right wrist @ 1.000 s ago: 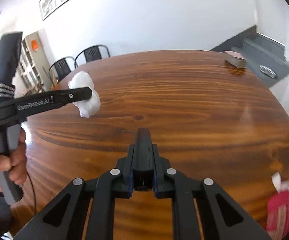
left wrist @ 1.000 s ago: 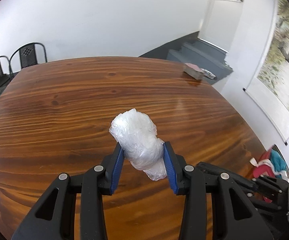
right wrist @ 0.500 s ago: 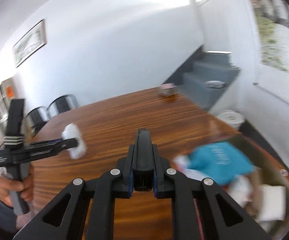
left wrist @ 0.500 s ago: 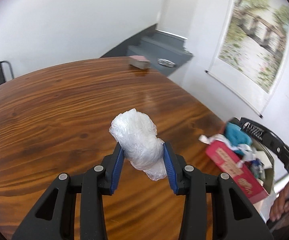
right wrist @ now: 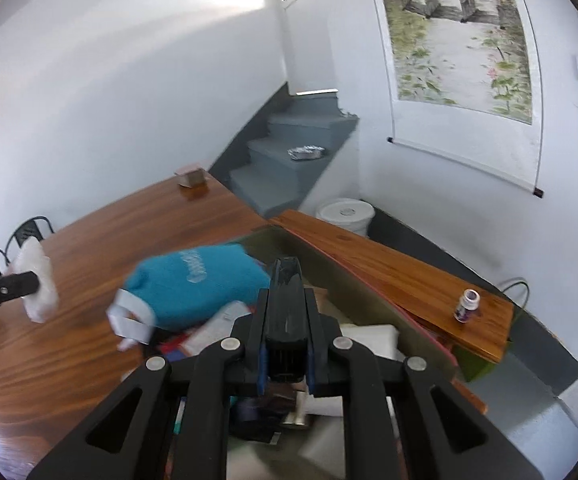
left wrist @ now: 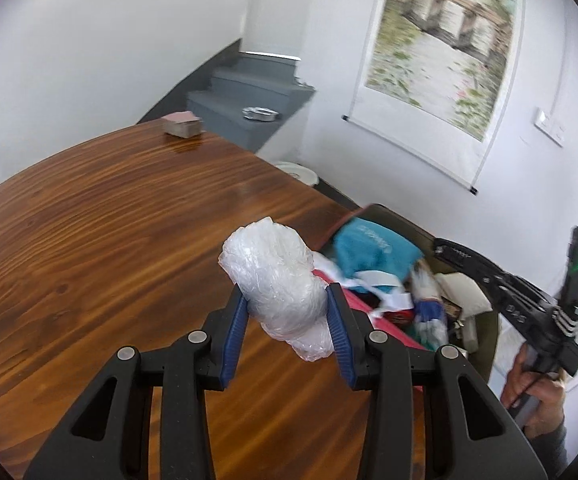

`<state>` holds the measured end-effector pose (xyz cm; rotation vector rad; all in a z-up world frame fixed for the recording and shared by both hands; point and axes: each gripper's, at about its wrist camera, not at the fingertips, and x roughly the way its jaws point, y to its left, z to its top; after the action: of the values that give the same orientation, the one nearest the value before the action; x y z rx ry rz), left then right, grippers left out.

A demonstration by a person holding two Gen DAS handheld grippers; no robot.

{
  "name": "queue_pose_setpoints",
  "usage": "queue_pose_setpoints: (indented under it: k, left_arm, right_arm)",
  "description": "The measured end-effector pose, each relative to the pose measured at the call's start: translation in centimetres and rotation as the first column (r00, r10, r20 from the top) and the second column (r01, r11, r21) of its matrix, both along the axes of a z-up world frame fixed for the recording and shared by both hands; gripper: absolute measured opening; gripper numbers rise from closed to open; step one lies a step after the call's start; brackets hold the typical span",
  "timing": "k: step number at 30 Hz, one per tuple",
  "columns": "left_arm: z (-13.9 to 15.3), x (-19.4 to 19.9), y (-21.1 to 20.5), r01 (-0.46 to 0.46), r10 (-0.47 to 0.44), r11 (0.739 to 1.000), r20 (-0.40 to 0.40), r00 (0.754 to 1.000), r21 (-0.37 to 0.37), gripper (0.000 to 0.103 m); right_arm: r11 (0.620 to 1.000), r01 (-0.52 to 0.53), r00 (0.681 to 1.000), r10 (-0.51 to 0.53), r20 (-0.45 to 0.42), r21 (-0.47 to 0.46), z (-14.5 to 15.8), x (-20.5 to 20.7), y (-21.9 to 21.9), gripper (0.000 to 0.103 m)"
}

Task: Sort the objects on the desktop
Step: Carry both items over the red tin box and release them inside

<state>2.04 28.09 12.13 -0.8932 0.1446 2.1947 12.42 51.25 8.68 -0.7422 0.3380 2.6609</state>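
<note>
Between left gripper pads: plastic wad.

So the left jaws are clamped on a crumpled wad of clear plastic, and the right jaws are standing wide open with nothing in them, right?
Not quite. The left gripper does clamp the plastic wad, but the right wrist view shows the right gripper shut on a flat black object.

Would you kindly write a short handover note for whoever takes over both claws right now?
Left claw: shut on the crumpled plastic bag, held above the wooden table near its edge.
Right claw: shut on a slim black object, over the bin.
Bin beside the table already holds a blue pouch and other items.
Left: drop both held things in; a pink-topped block remains at the far edge.
</note>
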Motion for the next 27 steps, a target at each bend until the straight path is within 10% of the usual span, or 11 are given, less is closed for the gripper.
queue_pose_setpoints:
  k: [11, 27]
  left_arm:
    - [-0.6, 2.9, 5.0, 0.117, -0.116, 0.993, 0.019, 0.993, -0.016, 0.042]
    - [-1.7, 8.1, 12.2, 0.305, -0.304, 0.952, 0.044, 0.952, -0.018, 0.042]
  right_arm:
    - [0.997, -0.030, 0.996, 0.035, 0.080, -0.065, -3.0, -0.3, 2.2, 0.016]
    - [0.995, -0.013, 0.990, 0.000, -0.141, -0.095, 0.0, 7.4, 3.5, 0.033]
